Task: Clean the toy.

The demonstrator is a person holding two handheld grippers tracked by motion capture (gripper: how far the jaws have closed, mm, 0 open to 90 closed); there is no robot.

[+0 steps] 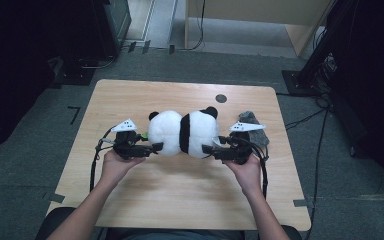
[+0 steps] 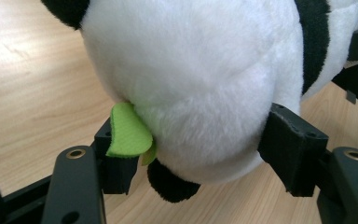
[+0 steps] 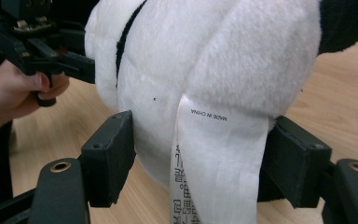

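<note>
A black and white panda plush (image 1: 182, 132) lies on its side in the middle of the wooden table (image 1: 180, 195). My left gripper (image 1: 156, 147) clamps the plush's left end; in the left gripper view its jaws press into the white fur (image 2: 191, 84) beside a green fabric tab (image 2: 128, 133). My right gripper (image 1: 207, 149) clamps the other end. Its jaws squeeze the white body (image 3: 223, 56) on both sides of a hanging white label (image 3: 219, 158) that reads MADE IN CHINA. A person's hand (image 3: 14, 93) holding the left gripper (image 3: 32, 37) shows beyond the plush.
A grey lumpy object (image 1: 254, 121) lies on the table just behind the right gripper. A small dark round spot (image 1: 221, 98) marks the table's far side. Cables trail from both grippers. Dark equipment stands on the floor around the table.
</note>
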